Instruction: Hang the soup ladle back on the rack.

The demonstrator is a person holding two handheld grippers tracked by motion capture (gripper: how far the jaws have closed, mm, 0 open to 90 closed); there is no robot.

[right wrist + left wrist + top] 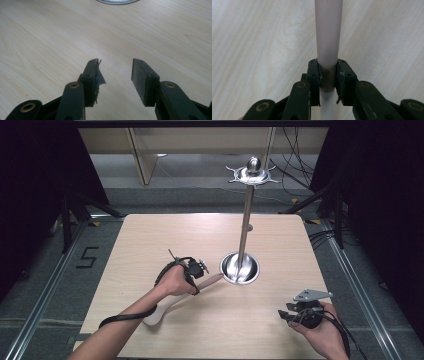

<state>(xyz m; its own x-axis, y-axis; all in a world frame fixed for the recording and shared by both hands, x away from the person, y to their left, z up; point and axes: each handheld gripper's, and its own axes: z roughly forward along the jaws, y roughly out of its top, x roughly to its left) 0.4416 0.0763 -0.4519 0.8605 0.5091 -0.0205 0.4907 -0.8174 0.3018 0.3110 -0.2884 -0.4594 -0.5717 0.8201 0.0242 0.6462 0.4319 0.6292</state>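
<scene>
On the tabletop [150,235]: pale wood grain, broad bare area on far left and along near edge; dark floor all round.
Stand [240,268]: round shiny metal base right of centre, thin upright pole, spiked disc and ball on top [253,171].
Left forearm: enters from bottom left, angled toward centre, hand [175,281] over the left gripper [202,266].
Right hand [325,330]: near right corner, well apart from stand, right gripper [285,314] aimed left.
Spoon [165,307]: pale pinkish, lying slantwise, handle tip just beside stand base.
Left fingers [313,75]: clamped on spoon handle [328,32].
Right fingers [143,80]: spread wide over bare wood, nothing between.
</scene>
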